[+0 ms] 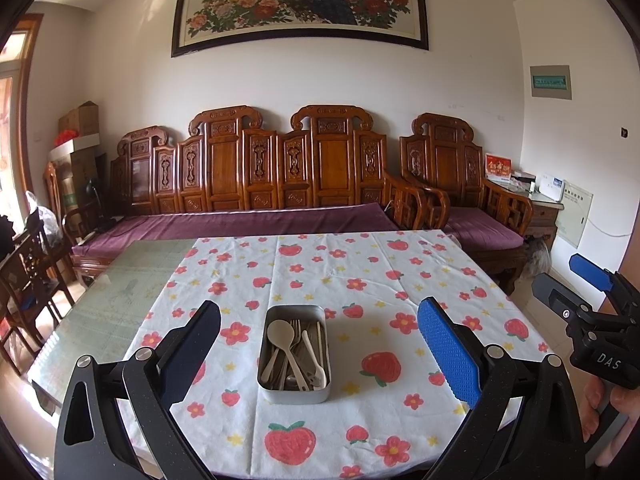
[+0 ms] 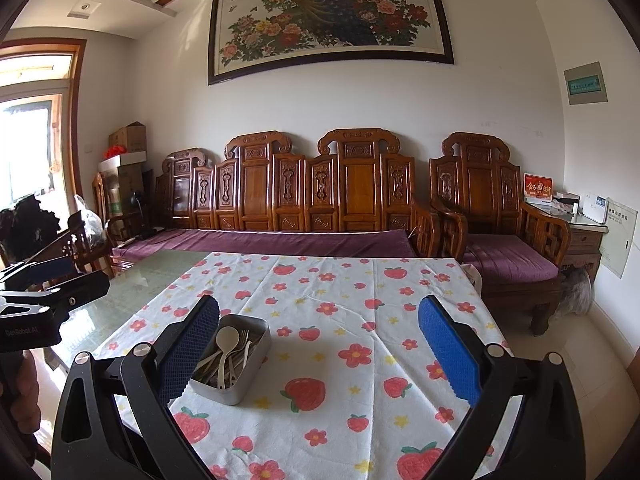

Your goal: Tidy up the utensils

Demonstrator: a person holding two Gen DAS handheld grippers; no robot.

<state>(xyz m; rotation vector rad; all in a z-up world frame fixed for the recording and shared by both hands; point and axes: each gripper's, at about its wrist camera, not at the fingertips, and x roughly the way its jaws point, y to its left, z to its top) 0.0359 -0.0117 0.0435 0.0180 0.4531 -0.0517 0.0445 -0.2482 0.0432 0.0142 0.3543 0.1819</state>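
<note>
A grey metal box [image 1: 295,392] sits on the strawberry-print tablecloth [image 1: 360,280], holding a white spoon [image 1: 282,334], forks and other white and metal utensils in a loose pile. My left gripper [image 1: 320,354] is open and empty, held above the near side of the table with the box between its fingers in view. My right gripper [image 2: 320,354] is open and empty; the box [image 2: 236,390] lies by its left finger [image 2: 188,352]. The right gripper also shows at the right edge of the left wrist view [image 1: 576,292], and the left gripper at the left edge of the right wrist view [image 2: 56,280].
The tablecloth [image 2: 360,320] covers the right part of a glass-topped table [image 1: 120,280]. A carved wooden sofa [image 1: 260,184] with purple cushions stands behind it, an armchair [image 1: 460,184] to the right, wooden chairs [image 1: 24,272] at the left.
</note>
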